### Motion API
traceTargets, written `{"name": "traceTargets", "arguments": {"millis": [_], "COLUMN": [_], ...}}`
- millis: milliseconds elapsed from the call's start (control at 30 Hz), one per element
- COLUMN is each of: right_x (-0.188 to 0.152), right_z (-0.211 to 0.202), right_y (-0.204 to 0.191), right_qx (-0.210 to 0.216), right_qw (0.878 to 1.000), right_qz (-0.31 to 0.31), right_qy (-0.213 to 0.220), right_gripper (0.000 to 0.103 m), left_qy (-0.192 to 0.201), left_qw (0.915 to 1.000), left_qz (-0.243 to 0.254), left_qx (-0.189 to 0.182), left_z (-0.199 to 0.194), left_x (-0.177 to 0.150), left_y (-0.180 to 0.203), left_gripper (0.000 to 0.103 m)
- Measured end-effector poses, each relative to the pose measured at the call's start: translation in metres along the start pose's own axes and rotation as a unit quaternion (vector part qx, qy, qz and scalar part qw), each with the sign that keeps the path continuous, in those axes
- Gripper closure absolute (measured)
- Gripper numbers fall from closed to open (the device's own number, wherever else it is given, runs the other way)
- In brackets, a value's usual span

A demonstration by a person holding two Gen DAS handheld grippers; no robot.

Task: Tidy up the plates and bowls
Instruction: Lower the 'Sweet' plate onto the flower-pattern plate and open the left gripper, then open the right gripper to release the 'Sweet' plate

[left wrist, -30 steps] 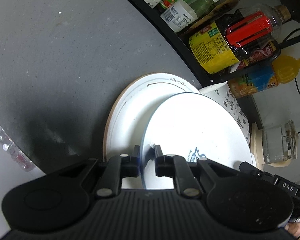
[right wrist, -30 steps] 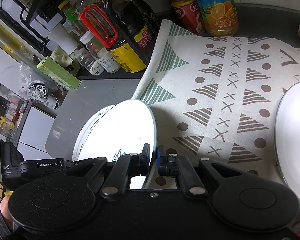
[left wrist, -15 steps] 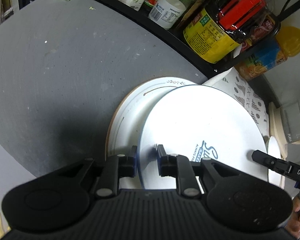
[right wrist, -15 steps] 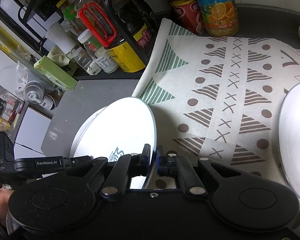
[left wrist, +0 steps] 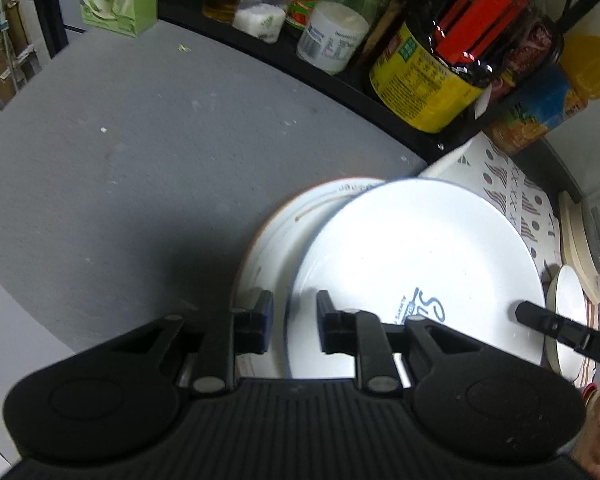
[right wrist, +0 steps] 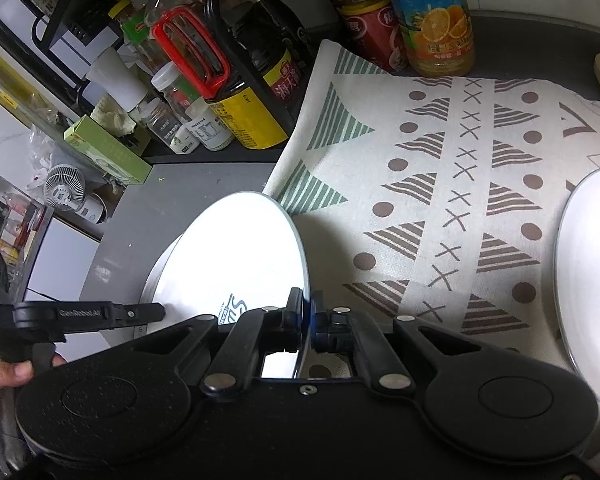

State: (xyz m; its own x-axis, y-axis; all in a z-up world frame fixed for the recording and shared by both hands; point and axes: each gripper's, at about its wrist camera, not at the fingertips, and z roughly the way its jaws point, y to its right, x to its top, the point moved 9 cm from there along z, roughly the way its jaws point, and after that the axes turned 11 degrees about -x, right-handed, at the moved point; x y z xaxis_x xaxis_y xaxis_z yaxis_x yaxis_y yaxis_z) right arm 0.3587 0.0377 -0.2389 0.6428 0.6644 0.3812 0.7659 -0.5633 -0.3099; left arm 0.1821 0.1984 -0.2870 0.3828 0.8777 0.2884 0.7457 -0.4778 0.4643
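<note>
dim overhead light; glare on white plate [left wrist: 420,248]; dark shadow on counter [left wrist: 140,160]; fisheye-bent, slightly blurred edges.

- Left gripper [left wrist: 290,322]: matte black, ribbed housing, two round side discs, silver pivot pins, blue-edged pads.
- Right gripper [right wrist: 307,322]: speckled black housing, silver pins, centre screw at 6 o'clock.
- White lettering on finger sides.

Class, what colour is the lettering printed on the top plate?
Blue lettering on the white top plate, clearest in the left wrist view.
</note>
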Motion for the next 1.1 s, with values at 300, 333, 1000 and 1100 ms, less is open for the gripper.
{"name": "traceTargets", "arguments": {"millis": [300,333,1000,1100], "right_x": [0.0,0.0,-0.007,-0.01], "right_z": [0.001,0.001,0.016,0.018], "right_y": [-0.001,-0.001,-0.004,-0.006], "right_qx": [-0.004,-0.003,-0.008,-0.015], "right_qw": [1.0,1.0,1.0,0.999], "right_qz": [-0.003,-0.004,-0.016,-0.023], "right_qy": [-0.002,-0.002,-0.019,-0.02], "right_gripper": [0.1,0.1,0.098,0.097], "left_qy": [0.072,0.067,0.056,0.059], "left_qw": [0.9972,0.9975,0.9972,0.9969], "left_qz": [0.017,0.016,-0.037,-0.037], "left_qx": [0.015,0.019,-0.034,-0.036], "left_z": [-0.038,-0.035,-0.004,-0.006], "left_x": [0.02,0.019,0.0,0.0], "left_y": [-0.001,-0.004,-0.028,-0.028], "left_gripper": [0.033,0.033,0.076,0.078]}}
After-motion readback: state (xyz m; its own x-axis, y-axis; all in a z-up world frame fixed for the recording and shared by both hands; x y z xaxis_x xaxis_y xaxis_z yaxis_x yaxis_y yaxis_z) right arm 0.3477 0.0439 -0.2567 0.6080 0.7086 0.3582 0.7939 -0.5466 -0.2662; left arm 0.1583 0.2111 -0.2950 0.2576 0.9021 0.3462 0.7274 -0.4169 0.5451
